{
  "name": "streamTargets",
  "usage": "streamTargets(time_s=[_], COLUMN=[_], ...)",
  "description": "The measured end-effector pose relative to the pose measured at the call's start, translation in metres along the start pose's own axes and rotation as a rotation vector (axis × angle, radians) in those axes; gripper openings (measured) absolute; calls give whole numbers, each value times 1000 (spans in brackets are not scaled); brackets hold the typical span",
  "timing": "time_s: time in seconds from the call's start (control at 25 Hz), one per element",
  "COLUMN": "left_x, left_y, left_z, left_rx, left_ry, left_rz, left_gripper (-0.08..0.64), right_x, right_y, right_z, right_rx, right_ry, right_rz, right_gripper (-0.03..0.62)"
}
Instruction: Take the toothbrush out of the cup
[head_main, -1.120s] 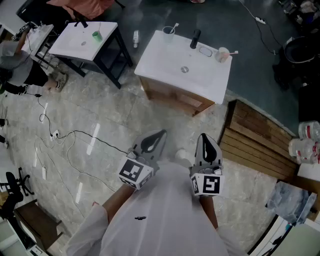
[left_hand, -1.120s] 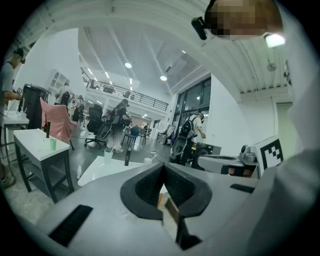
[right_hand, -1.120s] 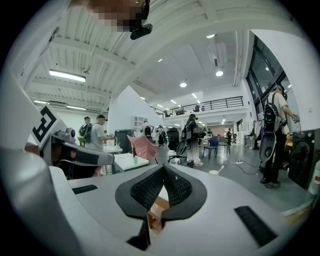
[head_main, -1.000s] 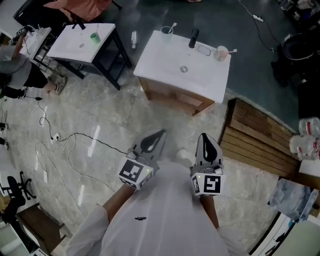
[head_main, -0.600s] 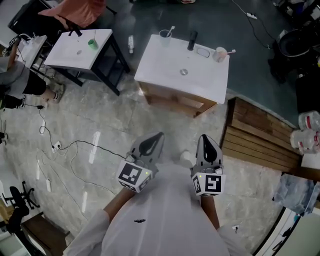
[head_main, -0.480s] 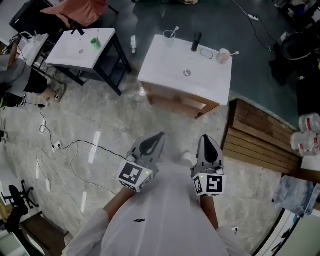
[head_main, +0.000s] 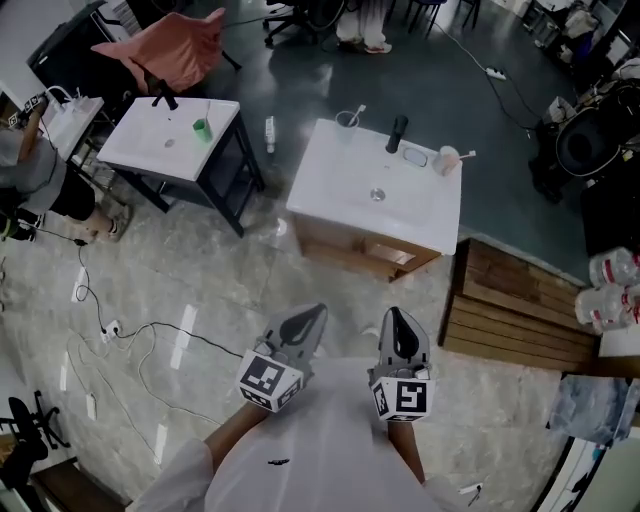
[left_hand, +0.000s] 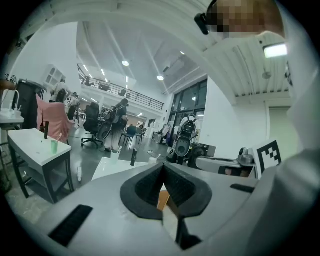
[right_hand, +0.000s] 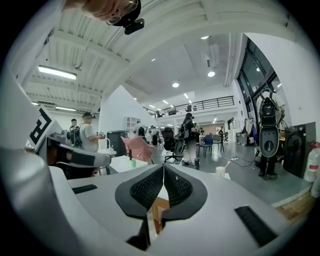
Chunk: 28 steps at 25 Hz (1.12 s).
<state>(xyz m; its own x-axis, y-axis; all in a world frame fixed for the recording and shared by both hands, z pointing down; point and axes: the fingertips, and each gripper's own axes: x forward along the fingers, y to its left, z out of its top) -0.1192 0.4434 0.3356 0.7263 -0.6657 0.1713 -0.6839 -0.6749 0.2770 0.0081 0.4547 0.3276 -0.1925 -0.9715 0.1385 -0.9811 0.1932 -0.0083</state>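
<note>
Both tools are held low and close to the body, well short of the work, which I read as the walk-in before any reach. Straight ahead of both grippers stands the white sink table, with only open stone floor between. Off beyond the left gripper sits a second white table. A wooden platform lies just beside the right gripper, so that side is tight.

Both pairs of jaws are pressed together with nothing between them, and they will have to part before any grab.

Floor cables trail to the left gripper's outer side, a trip risk. On the sink table's far edge stands a dark faucet. Left of it, a clear cup holds a toothbrush; to its right is a pink cup with its own brush. Which cup is meant, I cannot tell.
</note>
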Motion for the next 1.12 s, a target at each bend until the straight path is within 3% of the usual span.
streamTargets(time_s=[0.44,0.8,1.12], left_x=[37,81,173], left_y=[7,42,61], left_z=[4,18,42], left_rx=[3,-1,20], left_ry=[20,-1,21], left_rz=[-67,3,-8], left_gripper=[3,3,3], right_x=[13,80,153], right_y=[-36,-64,-123], right_z=[-7,-4,10], right_rx=[42,31,33], right_ry=[29,24,16], right_rz=[-99,-62,-40], right_gripper=[0,0,0])
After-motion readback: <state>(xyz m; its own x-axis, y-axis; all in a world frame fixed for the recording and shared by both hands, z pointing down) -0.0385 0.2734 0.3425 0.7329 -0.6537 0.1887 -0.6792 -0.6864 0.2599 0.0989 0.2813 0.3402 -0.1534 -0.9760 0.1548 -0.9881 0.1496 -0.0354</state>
